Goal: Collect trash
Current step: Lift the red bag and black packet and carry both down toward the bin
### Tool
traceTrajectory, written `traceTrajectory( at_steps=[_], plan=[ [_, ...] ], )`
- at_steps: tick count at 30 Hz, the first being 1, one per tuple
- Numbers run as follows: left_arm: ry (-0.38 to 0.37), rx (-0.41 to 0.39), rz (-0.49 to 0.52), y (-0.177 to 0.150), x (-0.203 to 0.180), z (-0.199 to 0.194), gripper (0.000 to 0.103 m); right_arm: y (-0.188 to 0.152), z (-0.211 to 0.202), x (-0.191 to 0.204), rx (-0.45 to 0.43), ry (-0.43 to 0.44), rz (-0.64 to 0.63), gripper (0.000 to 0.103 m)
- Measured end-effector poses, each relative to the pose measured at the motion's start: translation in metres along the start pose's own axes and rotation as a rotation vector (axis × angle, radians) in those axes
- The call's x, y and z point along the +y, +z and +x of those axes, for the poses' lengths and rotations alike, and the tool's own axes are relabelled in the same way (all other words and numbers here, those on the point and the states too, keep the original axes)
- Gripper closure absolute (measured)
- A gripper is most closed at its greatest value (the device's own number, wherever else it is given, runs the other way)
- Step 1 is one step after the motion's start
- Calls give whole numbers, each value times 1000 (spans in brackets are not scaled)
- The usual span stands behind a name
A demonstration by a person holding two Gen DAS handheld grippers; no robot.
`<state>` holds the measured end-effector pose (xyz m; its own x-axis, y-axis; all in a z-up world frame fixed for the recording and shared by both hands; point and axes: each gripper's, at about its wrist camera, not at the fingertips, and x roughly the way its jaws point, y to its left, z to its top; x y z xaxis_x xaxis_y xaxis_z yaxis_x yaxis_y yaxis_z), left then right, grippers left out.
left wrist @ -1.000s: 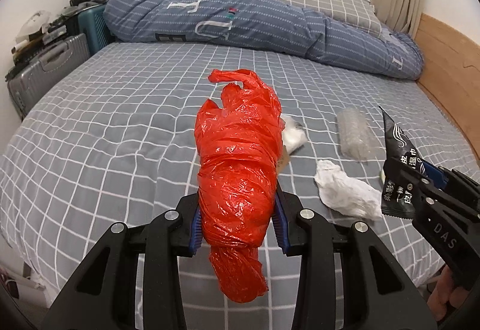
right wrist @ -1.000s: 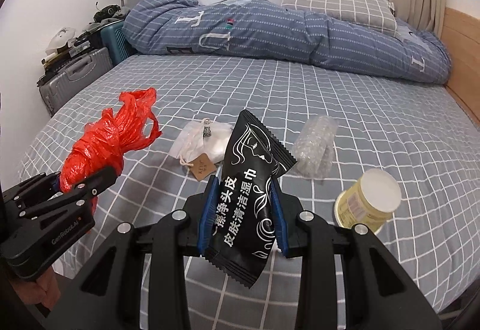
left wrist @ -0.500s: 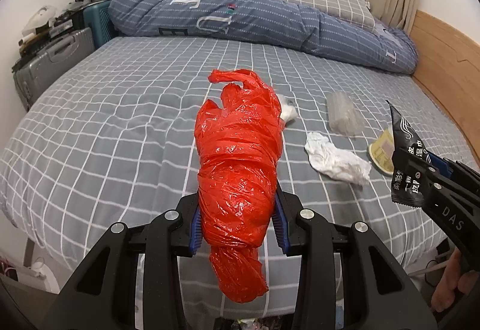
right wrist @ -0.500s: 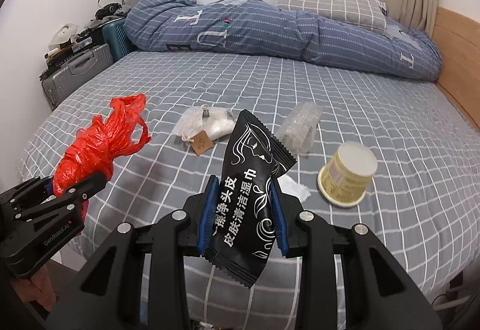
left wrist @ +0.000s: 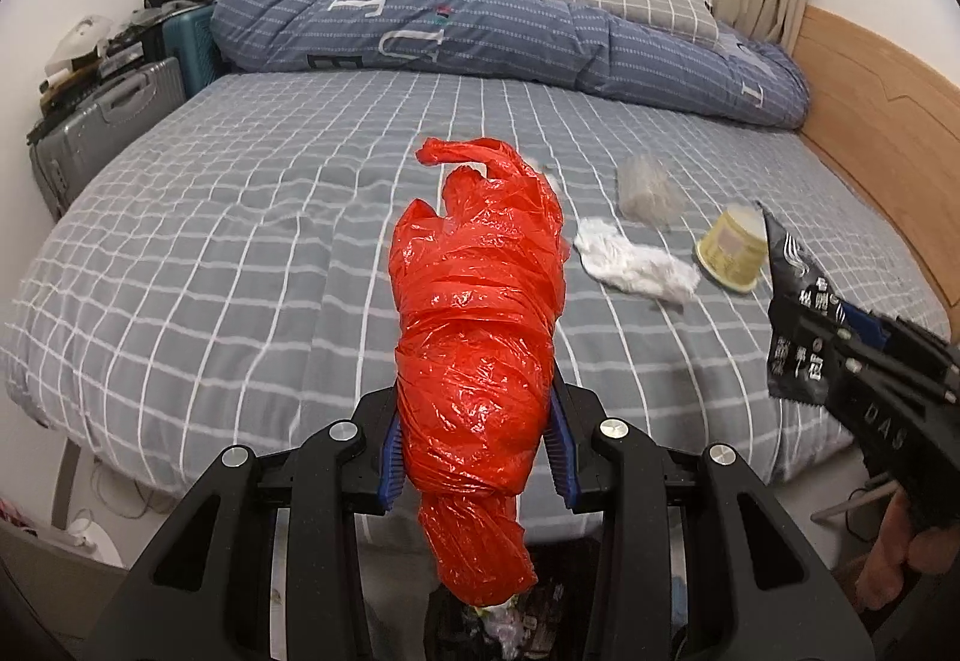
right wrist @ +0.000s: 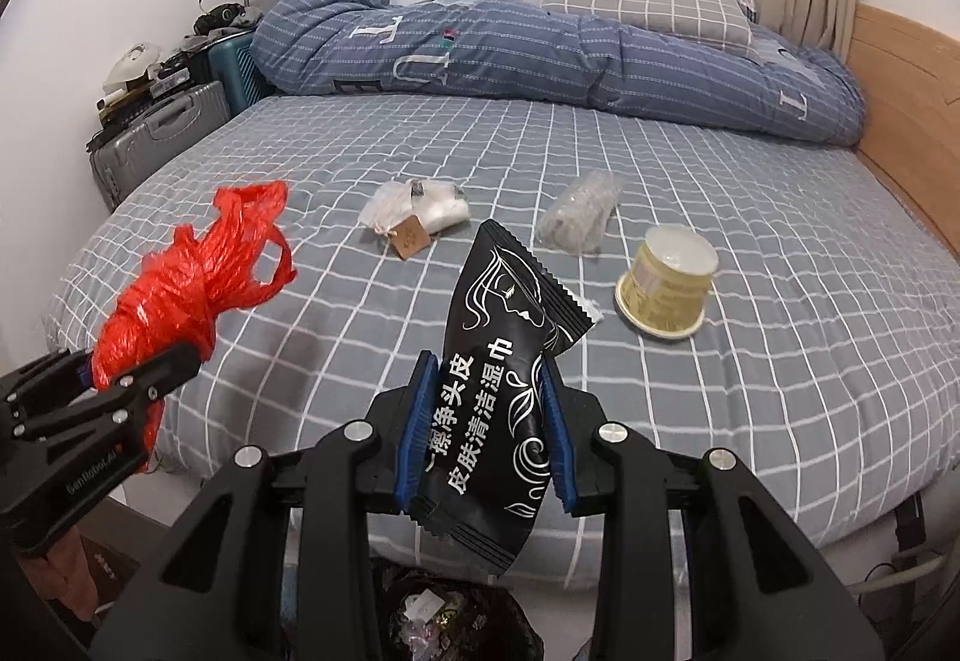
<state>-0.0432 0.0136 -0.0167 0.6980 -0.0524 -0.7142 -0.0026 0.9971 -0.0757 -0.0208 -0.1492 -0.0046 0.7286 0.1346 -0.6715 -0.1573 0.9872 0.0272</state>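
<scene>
My left gripper [left wrist: 474, 457] is shut on a twisted red plastic bag [left wrist: 477, 319], which sticks up between the blue pads and hangs below them. The right gripper [right wrist: 486, 445] is shut on a black wet-wipe packet [right wrist: 498, 391] with white print. Both are held past the near edge of the bed. Below them a bin with a black liner [right wrist: 444, 622] holds scraps; in the left wrist view its contents [left wrist: 504, 625] show under the bag's tail. Each gripper shows in the other's view: the right gripper [left wrist: 840, 355] and the left gripper [right wrist: 96, 391].
On the grey checked bed [right wrist: 780, 301] lie a yellow cup [right wrist: 669, 283] on its side, a clear crumpled wrapper [right wrist: 579, 211], a tagged clear pouch [right wrist: 417, 211] and a white tissue [left wrist: 630, 265]. A rolled duvet [right wrist: 540, 42] lies at the back, suitcases [right wrist: 156, 138] stand left.
Both grippers have drawn back from the bed with their loads; the bed edge and the bin below have come into view. The grips have not changed.
</scene>
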Motion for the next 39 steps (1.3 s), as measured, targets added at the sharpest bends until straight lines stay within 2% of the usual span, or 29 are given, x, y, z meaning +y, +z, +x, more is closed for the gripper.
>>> traceTrajectory(
  at_steps=[12, 32, 39],
  plan=[
    [-20, 49, 0, -38, -11, -14, 66, -28, -25, 7, 12, 31, 11, 71],
    [-33, 64, -6, -67, -14, -55, 66, -76, -67, 22, 62, 54, 29, 71],
    [-12, 88, -13, -87, -14, -57, 66, -90, -76, 27, 88, 70, 42, 71]
  ],
)
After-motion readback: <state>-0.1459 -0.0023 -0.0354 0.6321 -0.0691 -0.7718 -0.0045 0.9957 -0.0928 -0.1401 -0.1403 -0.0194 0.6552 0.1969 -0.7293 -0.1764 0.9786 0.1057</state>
